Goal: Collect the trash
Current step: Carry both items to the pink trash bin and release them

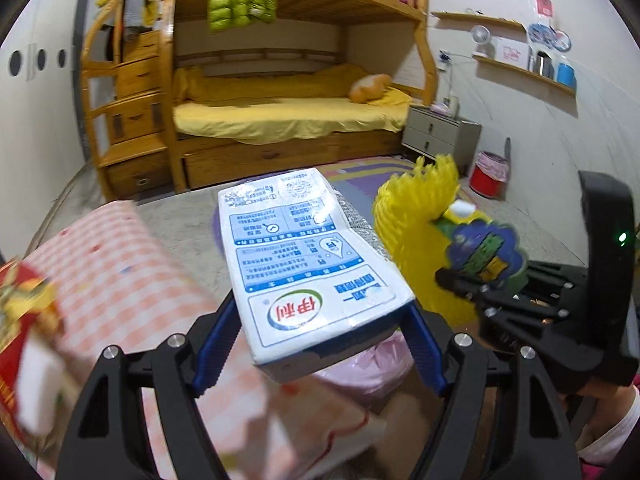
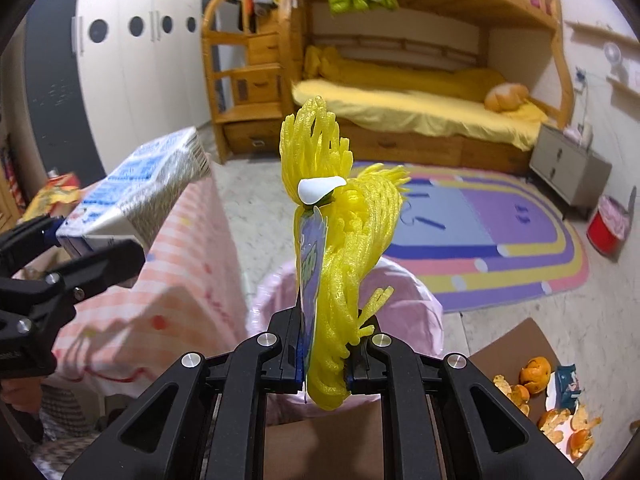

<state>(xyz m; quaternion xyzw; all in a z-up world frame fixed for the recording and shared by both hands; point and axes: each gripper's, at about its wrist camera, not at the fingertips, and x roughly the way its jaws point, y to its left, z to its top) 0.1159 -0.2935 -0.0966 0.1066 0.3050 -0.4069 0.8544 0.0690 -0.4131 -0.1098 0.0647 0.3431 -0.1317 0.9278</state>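
Bedroom with a wooden bunk bed (image 1: 280, 92) and a purple rug (image 2: 480, 232) is seen behind, and a pink-lined trash bag (image 2: 408, 300) is sat just below both loads. On the left, a milk carton (image 1: 308, 256) is gripped across its width by the left tongs (image 1: 320, 344), so it's probably best brought fully over the bag's mouth before being let go. On the right, a yellow foam net with a cardboard tag (image 2: 344, 256) is pinched tight in the right tongs (image 2: 324, 364); being so light, it should be dropped low.
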